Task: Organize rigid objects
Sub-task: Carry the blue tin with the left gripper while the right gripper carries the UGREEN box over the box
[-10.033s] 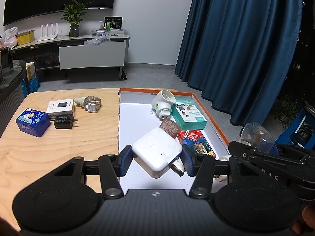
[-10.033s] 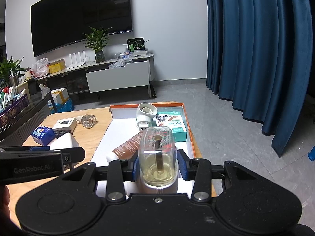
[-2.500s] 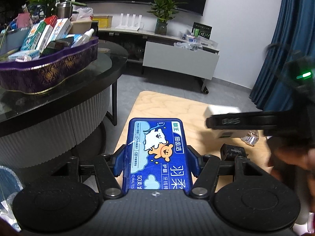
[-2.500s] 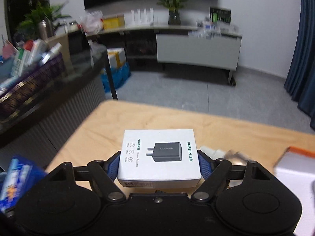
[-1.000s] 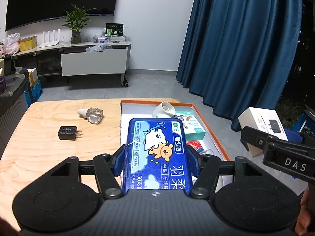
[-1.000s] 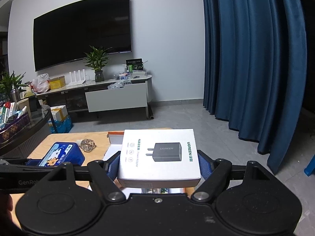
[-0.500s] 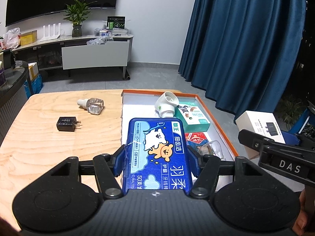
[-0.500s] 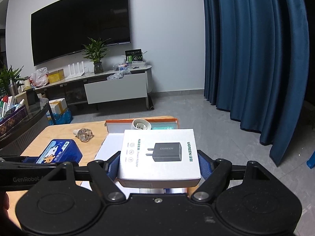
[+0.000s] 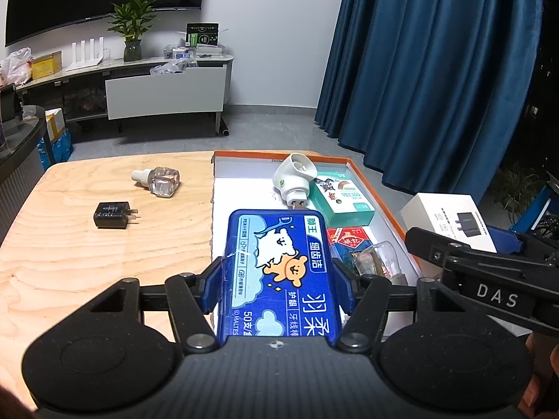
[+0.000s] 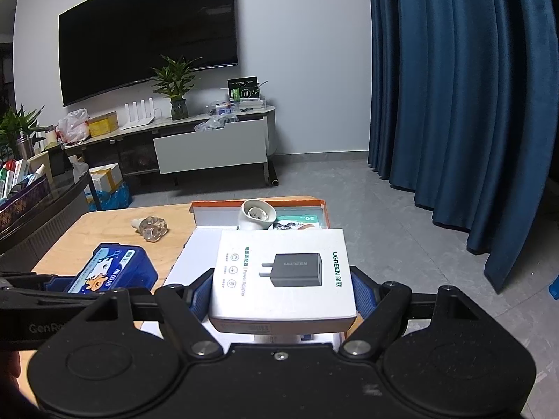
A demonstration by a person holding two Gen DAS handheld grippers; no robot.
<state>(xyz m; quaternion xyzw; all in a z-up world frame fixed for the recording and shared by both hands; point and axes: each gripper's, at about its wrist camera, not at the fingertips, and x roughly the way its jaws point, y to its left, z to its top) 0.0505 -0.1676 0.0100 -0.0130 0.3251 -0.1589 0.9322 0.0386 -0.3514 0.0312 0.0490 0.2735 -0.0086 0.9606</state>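
A dark television (image 10: 146, 38) hangs above a potted plant (image 10: 176, 85) (on a low cabinet (image 10: 209, 146)), beside blue curtains (image 10: 454, 87).

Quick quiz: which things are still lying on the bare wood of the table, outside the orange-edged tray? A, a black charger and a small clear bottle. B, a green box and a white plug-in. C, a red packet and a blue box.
A: the black charger and the small clear bottle lie on the bare wood left of the tray.
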